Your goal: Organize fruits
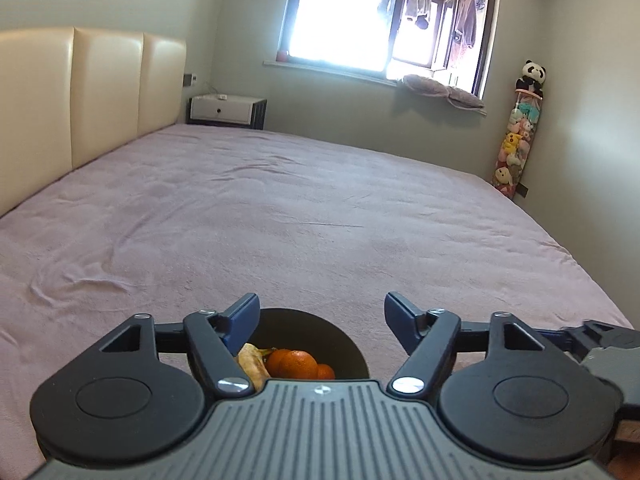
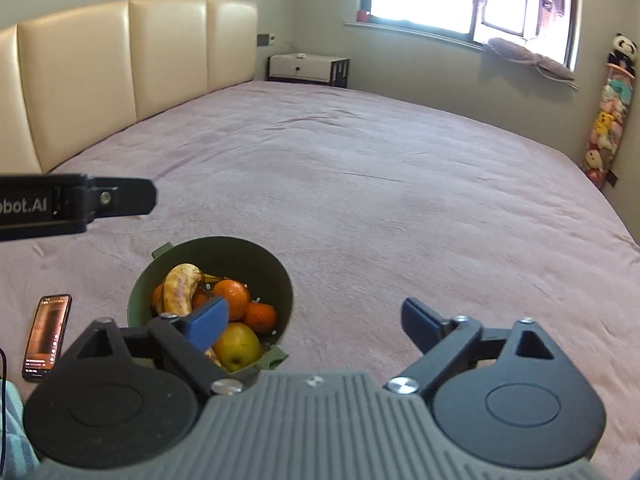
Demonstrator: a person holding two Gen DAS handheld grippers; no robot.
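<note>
Green bowl (image 2: pixel 276 276), orange tangerines (image 2: pixel 234 298) (yellow apple (image 2: pixel 238 346)), mauve bedspread (image 2: pixel 360 184)

We see a pink bedspread (image 2: pixel 360 184) covering a wide bed, with a cream padded headboard (image 2: pixel 132 68) along its left side. A phone (image 2: pixel 47 338) lies on the spread, screen lit. Past the bed stands a white nightstand (image 2: pixel 306 68) against the wall. A bright window (image 1: pixel 384 16) shows hanging clothes, a cushion (image 1: pixel 440 90) lies on its sill, and plush toys (image 1: pixel 516 136) stack in the corner under a panda (image 1: pixel 532 74).
</note>
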